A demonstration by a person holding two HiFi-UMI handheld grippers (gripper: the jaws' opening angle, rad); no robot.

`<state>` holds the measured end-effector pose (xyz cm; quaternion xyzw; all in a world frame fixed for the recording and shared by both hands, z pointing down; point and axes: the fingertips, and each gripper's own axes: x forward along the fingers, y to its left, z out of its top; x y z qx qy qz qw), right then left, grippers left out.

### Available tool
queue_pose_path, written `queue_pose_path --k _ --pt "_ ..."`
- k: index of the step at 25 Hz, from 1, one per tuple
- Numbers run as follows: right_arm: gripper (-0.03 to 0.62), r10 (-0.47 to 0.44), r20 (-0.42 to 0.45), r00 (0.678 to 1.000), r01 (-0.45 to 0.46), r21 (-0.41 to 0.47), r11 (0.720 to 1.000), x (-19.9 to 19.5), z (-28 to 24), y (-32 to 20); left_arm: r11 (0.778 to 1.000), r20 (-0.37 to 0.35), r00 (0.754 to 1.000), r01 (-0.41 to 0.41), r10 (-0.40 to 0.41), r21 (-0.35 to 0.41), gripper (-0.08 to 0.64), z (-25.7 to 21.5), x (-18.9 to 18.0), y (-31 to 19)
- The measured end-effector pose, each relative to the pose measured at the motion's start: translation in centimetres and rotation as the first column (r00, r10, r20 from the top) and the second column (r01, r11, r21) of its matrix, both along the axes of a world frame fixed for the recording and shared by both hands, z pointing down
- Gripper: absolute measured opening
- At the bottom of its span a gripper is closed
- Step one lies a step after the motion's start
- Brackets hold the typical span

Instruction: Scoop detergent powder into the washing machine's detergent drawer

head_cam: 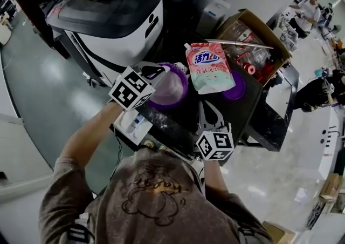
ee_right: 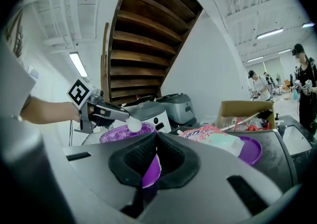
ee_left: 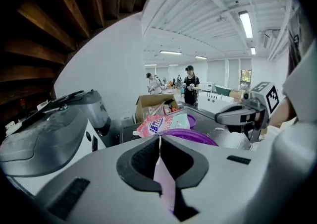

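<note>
Left gripper (ee_left: 159, 142): jaws closed on thin handle of white scoop (ee_right: 132, 125), held above purple tub (head_cam: 168, 94). Right gripper (ee_right: 155, 143): clamped on tub's rim. Detergent pouch (head_cam: 209, 67) lies beside.

Cardboard box (head_cam: 243, 20) nr purple lid (head_cam: 237, 89), tabletop.

Glossy grey floor (head_cam: 32, 92), ceiling striplights (ee_left: 245, 24)

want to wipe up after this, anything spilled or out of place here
Yes: a whitish dusting, likely spilled powder, streaks the black top at its near edge, beside the purple tub. The detergent pouch lies flat.
</note>
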<state>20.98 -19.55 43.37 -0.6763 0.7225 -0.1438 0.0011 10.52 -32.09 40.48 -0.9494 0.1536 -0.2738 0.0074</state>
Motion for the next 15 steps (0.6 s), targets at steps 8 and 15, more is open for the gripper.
queue_pose_path --k 8,15 --pt "0.002 0.015 0.015 1.000 -0.015 0.006 1.000 0.5 0.4 0.4 0.998 0.161 0.985 -0.065 0.066 -0.009 0.023 2.2 1.4 -0.3" --pt "0.002 0.020 0.019 1.000 -0.020 0.005 1.000 0.8 0.7 0.5 0.995 0.287 0.952 -0.098 0.102 -0.031 0.023 4.4 2.9 -0.2"
